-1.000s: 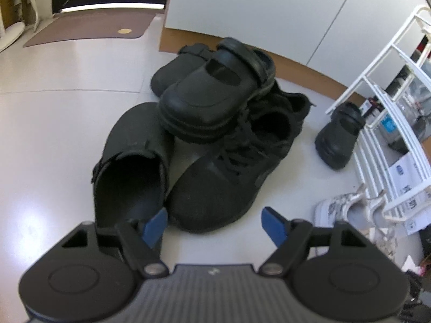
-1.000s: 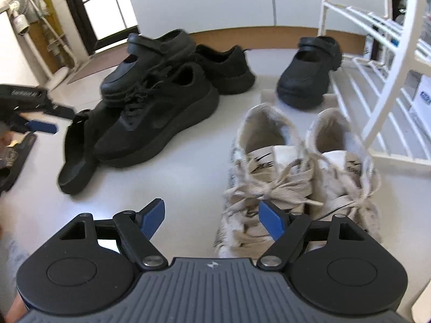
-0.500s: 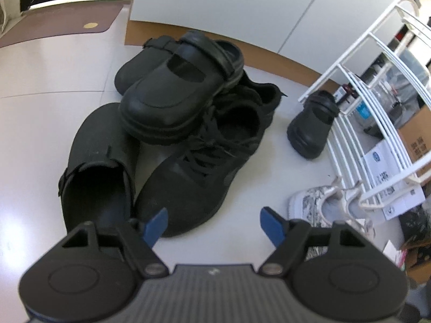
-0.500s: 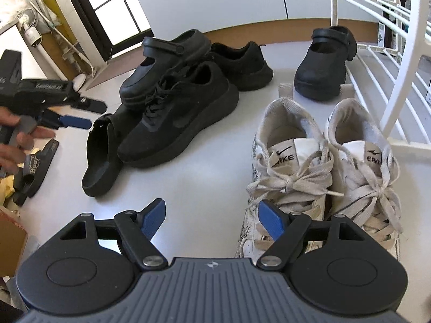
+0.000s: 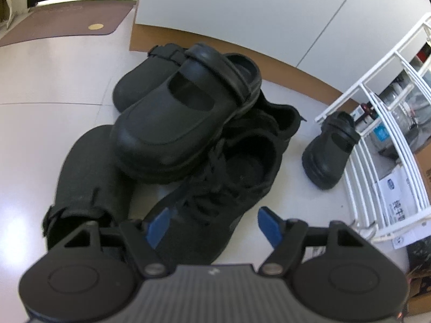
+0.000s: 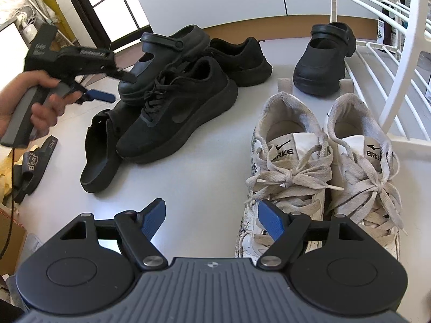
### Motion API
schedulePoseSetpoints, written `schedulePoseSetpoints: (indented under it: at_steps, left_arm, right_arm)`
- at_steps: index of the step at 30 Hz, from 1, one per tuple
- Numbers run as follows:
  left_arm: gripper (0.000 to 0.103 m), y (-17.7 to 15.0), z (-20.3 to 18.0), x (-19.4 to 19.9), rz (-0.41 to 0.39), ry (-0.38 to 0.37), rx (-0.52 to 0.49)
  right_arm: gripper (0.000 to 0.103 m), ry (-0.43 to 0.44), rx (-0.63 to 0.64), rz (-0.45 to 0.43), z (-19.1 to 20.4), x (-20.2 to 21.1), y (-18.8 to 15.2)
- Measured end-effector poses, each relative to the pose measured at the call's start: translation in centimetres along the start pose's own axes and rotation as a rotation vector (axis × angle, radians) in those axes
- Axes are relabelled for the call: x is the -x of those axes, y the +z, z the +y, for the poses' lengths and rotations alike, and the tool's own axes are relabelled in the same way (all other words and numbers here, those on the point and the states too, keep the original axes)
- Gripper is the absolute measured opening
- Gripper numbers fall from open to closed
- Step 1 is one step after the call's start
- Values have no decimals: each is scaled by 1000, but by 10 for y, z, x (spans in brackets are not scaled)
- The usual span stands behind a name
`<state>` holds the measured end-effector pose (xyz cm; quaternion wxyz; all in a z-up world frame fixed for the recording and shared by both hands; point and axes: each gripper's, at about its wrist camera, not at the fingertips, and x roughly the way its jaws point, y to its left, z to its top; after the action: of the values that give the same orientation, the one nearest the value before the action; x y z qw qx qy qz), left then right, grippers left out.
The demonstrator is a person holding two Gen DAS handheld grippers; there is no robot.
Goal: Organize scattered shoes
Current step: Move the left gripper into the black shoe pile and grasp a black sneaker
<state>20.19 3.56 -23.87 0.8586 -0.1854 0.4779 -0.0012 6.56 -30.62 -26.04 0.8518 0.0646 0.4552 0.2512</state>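
Observation:
A pile of black shoes lies on the pale floor: a laced sneaker (image 5: 221,196) (image 6: 177,118), a strapped clog (image 5: 175,113) (image 6: 167,51) on top of it, and an open-heeled slipper (image 5: 86,175) (image 6: 99,156) at its left. My left gripper (image 5: 212,220) (image 6: 115,86) hovers over the sneaker's toe, jaws closing slowly, pads clear of the shoe. A second black sneaker (image 6: 237,59) lies behind. Two white laced sneakers (image 6: 285,167) stand side by side near my right gripper (image 6: 211,212), which is open over bare floor.
A lone black clog (image 5: 331,150) (image 6: 320,64) sits by the foot of a white wire rack (image 6: 390,53) (image 5: 377,123) on the right. A black "Bear" sandal (image 6: 32,164) lies at the far left. A white cabinet with a brown plinth stands behind the pile.
My left gripper has moved in closer over the black pile, so the shoes look larger and the sneaker's toe now lies between its pads. The right gripper has stayed put.

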Motion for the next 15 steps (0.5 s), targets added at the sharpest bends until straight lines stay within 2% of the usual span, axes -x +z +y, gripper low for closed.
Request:
schedulePoseSetpoints:
  at_steps: [12,15]
  left_arm:
    - [76,17,-5,-54,30,79,43]
    - [73,17,-4,-60,44,77,49]
  right_arm:
    - [80,4,-25,5,-2,1,-3]
    - [80,0,-31,10,-4,1,-4]
